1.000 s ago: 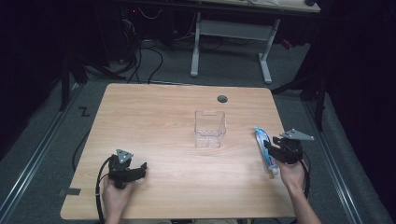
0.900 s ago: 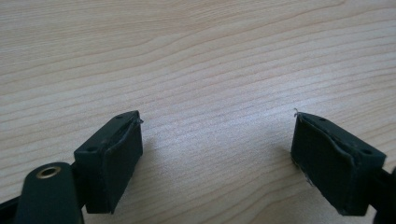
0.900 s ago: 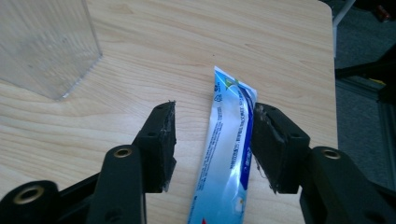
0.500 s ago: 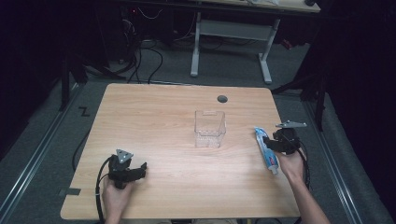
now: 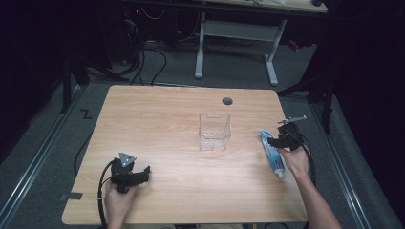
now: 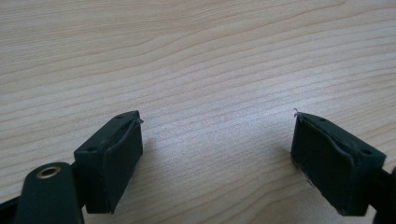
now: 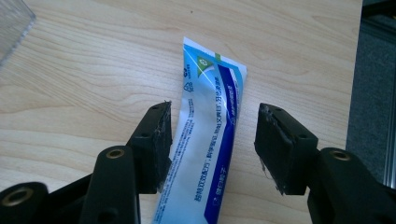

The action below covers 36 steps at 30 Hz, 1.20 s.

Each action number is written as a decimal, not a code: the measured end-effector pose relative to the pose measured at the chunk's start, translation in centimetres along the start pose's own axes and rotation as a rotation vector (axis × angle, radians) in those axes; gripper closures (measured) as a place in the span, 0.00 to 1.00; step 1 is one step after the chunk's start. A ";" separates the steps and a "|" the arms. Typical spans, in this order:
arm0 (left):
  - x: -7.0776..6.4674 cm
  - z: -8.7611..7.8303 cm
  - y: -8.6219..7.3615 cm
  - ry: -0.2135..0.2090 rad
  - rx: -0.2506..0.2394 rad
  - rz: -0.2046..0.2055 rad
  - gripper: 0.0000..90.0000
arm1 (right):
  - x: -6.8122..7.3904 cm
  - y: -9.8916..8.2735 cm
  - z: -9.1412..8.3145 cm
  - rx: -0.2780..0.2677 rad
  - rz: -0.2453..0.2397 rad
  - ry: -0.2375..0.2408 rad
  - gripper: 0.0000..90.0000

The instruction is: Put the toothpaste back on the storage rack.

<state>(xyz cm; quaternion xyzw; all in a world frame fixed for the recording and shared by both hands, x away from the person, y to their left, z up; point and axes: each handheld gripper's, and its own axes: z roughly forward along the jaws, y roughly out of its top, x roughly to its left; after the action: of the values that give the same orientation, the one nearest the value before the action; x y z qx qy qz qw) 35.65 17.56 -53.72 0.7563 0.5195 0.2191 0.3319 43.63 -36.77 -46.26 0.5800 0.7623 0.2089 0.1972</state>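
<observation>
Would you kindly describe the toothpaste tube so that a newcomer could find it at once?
Start at the light wooden table and move to its right edge, past the clear plastic box in the middle. There lies a flat blue and white toothpaste tube, between the open right tongs; it is the one printed, coloured thing on the table.

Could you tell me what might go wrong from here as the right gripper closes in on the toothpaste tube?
The right gripper has just been opening and straddles the toothpaste tube; one jaw already sits against the tube's edge, so closing off-centre could push it aside rather than pinch it. The tube is flat and soft, so the pads may slide over it. It also lies near the table edge, so a nudge could send it off.
</observation>
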 end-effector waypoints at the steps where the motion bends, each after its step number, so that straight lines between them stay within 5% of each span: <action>1: 0.0 0.0 0.0 0.000 0.000 0.000 0.19 | -0.1 0.1 0.2 0.008 -0.003 -0.001 0.51; 11: 0.0 0.0 0.0 0.001 -0.001 -0.001 0.19 | 0.2 0.8 1.7 0.077 -0.025 -0.022 0.51; 19: 0.0 0.0 0.0 0.002 -0.001 -0.001 0.19 | -0.4 0.8 3.0 0.122 0.032 0.003 0.46; 36: -0.1 0.0 0.0 0.011 0.000 -0.007 0.19 | 0.3 1.1 4.8 0.195 0.036 0.010 0.53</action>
<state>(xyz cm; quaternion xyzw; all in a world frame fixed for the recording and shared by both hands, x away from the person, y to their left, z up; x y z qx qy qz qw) 35.60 17.45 -53.72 0.7534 0.5239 0.2220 0.3297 47.04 -35.84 -49.68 0.6090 0.7695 0.1402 0.1321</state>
